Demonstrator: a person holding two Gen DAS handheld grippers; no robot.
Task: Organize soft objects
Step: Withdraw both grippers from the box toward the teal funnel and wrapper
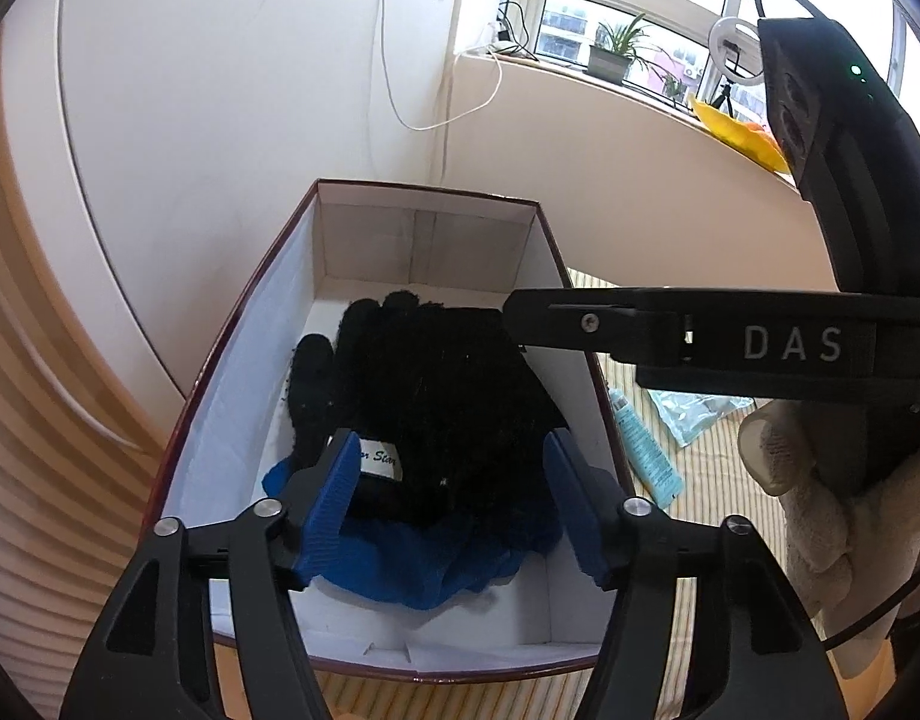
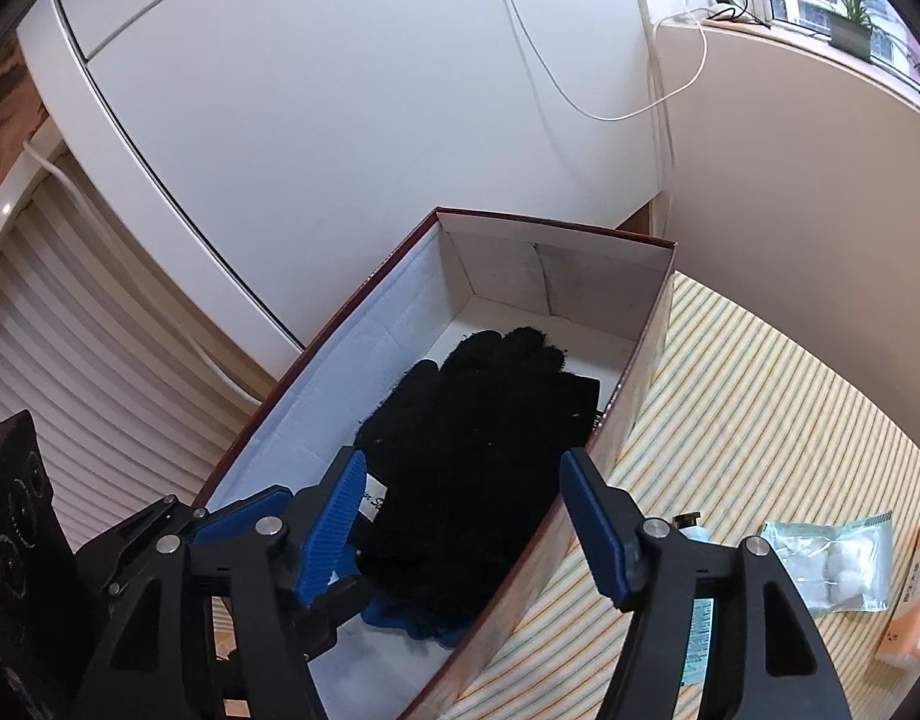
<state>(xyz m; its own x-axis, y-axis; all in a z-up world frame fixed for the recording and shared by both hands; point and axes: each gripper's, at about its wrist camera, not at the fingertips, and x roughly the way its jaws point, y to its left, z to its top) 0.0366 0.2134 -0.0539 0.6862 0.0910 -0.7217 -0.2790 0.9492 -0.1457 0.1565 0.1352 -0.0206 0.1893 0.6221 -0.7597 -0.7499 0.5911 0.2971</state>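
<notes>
Right wrist: tube [image 2: 697, 618] behind right gripper [image 2: 460, 519]

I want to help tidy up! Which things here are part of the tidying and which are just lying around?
Part of the job:
- black gloves, lying in the box
- blue cloth under them
- shoe box
- left gripper and right gripper, both open, holding nothing

Just lying about:
- blue tube on the striped mat
- cotton ball packet
- orange box
- potted plant on the windowsill

black gloves [image 1: 435, 396], blue cloth [image 1: 423, 570], striped mat [image 2: 760, 396].
</notes>
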